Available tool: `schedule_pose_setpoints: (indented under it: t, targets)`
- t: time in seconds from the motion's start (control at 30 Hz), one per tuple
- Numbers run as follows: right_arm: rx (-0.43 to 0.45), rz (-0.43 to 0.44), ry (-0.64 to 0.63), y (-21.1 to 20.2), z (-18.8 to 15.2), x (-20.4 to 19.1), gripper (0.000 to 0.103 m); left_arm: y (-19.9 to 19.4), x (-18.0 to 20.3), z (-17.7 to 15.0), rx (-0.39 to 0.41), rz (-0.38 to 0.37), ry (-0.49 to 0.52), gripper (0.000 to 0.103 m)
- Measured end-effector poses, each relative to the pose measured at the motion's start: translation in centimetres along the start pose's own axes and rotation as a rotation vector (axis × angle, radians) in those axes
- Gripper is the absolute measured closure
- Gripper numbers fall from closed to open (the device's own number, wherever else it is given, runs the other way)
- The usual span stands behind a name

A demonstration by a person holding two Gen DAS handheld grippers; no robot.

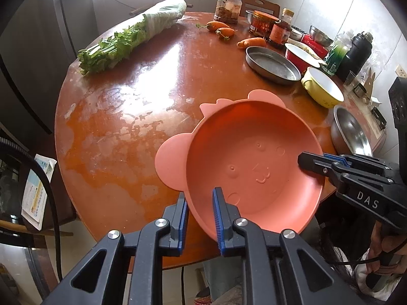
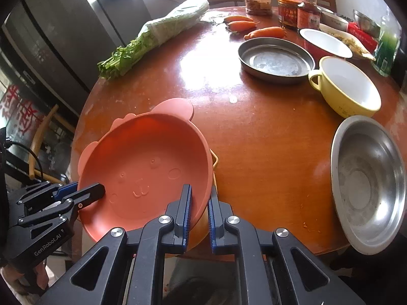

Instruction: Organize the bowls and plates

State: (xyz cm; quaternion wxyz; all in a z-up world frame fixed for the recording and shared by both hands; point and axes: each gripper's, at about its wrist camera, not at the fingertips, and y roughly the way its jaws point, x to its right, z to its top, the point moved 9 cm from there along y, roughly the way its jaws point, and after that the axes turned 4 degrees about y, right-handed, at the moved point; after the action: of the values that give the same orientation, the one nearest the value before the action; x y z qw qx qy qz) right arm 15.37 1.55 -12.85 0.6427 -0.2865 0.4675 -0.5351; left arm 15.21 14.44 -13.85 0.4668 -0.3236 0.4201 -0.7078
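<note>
Pink bowl [image 1: 254, 157] pinched at its rim by left gripper [image 1: 201, 218] and right gripper [image 2: 199, 216].

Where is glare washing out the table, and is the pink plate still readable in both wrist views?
Left wrist view: glare whitens the table centre, left of the pink plate; plate sharp, embossed face visible. Right wrist view: glare beyond the plate, near the metal pan; plate clear. Fisheye bends both tabletops.

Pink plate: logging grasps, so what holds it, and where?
Both grippers, left gripper and right gripper, clamp the pink plate at its near rim, on opposite sides.
</note>
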Motion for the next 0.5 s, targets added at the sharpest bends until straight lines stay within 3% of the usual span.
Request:
schedule_pose_setpoints:
  t: [0.13, 0.2, 0.3, 0.5]
  targets:
    - [-0.007, -0.015, -0.017, -0.1, 0.0, -0.1, 0.088, 0.2, -0.1, 0.0, -0.008, 0.011, -0.003, 0.083]
    - [-0.001, -0.001, -0.014, -0.3, 0.1, -0.2, 0.080, 0.1, -0.1, 0.1, -0.001, 0.008, -0.006, 0.083]
    - [0.048, -0.052, -0.027, -1.3, 0.8, 0.2, 0.069, -0.1, 0.1, 0.1, 0.006, -0.009, -0.012, 0.083]
    - [0.088, -0.049, -0.027, -2.3, 1.2, 0.6, 0.069, -0.4, -0.1, 0.2, 0.030, 0.035, 0.012, 0.078]
